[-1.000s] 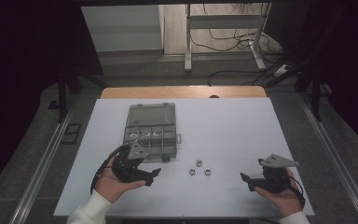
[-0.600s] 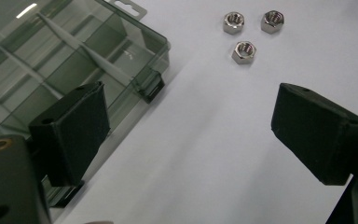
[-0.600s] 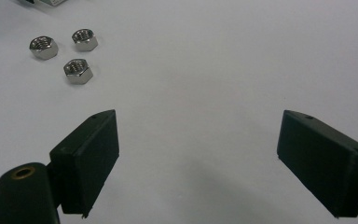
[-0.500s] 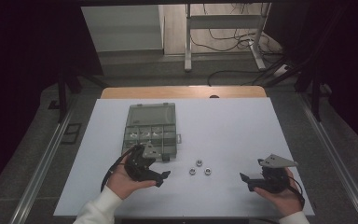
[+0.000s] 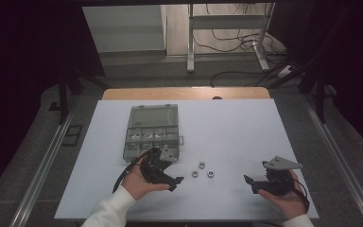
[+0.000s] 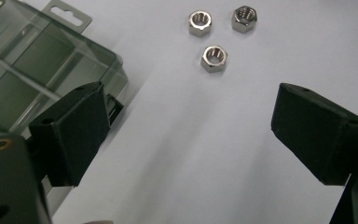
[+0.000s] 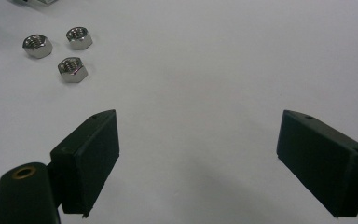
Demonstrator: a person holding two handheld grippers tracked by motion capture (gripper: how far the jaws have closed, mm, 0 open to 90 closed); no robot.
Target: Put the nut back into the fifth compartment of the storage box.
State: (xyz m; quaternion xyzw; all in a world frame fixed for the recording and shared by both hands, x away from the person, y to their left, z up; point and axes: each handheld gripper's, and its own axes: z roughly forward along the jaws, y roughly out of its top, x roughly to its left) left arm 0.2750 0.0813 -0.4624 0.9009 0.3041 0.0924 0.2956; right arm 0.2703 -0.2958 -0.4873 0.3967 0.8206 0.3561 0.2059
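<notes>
High view: the left gripper (image 5: 174, 182) hovers at the near edge of the clear compartment box (image 5: 152, 131), just left of three hex nuts (image 5: 202, 170) lying loose on the white table (image 5: 246, 127). The right gripper (image 5: 249, 183) sits well apart, near right.

Left gripper view: jaws spread wide and empty, the nuts (image 6: 214, 58) beyond them, the box (image 6: 37, 65) at left.

Right gripper view: jaws wide, empty; the nuts (image 7: 58, 49) lie far left.
</notes>
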